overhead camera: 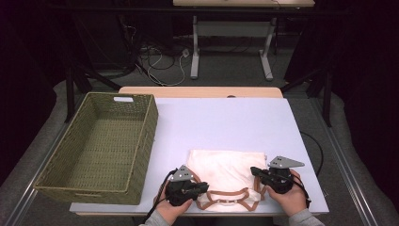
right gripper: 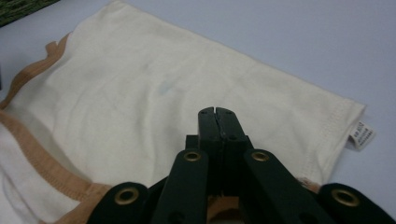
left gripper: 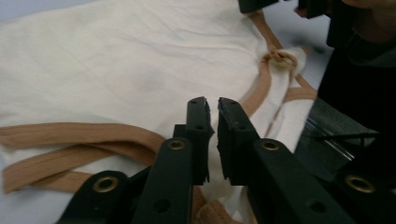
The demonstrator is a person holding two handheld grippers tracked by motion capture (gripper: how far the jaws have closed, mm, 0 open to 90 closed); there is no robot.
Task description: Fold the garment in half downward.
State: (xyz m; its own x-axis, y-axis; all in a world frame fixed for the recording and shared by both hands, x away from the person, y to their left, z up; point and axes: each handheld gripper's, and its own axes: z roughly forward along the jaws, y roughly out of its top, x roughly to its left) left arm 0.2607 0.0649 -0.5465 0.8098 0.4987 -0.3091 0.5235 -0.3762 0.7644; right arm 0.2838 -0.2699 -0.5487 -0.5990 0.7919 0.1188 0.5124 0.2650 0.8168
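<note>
Two grippers at the near edge of a folded cream garment

In the high view the cream garment (overhead camera: 226,169) with tan straps (overhead camera: 225,197) lies folded at the lower middle of the frame, on the white table (overhead camera: 226,120); a woven basket (overhead camera: 101,146) stands at the left. The left gripper (overhead camera: 203,188) sits at the garment's lower left corner; in its own view its jaws are nearly pressed together, with a thin slit between the tips, seemingly pinching cream cloth low down, though that part is hard to see. The right gripper (overhead camera: 254,171) is at the garment's lower right edge, jaws pressed tight over the cloth near a tan strap; whether they pinch it, I cannot tell. A small label (right gripper: 361,135) sticks out at the hem.
</note>
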